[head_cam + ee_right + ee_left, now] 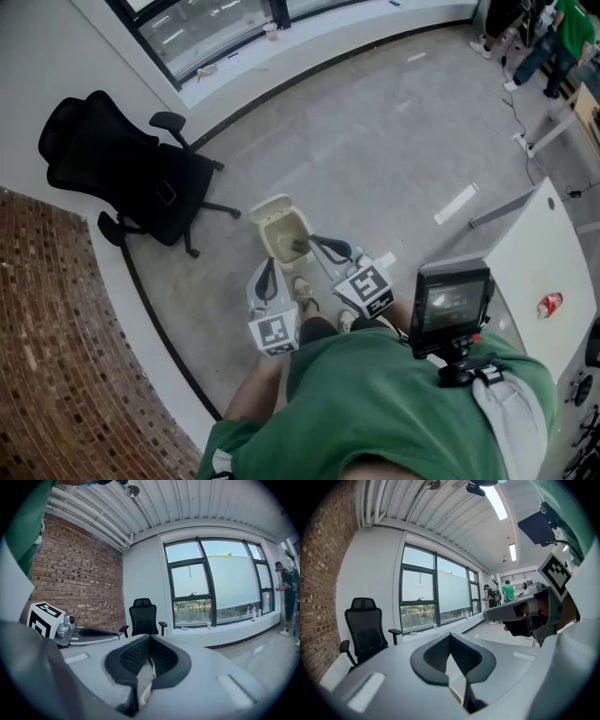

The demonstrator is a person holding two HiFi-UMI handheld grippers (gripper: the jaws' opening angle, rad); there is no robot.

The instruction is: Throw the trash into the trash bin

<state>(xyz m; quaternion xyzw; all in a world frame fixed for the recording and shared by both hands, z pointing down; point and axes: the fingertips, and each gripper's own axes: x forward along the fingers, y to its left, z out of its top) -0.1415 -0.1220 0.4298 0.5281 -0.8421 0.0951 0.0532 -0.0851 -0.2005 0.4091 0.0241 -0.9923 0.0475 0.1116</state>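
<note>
Chest camera; chair near trash bin

Office corner, daylight.
Black office chair stands straight beyond the jaw tips, against a white wall. Brick wall off to their left, tall dark-framed windows to their right. Grey concrete floor below. Ribbed white ceiling above, strip lights lit. White table back and right of them.
</note>
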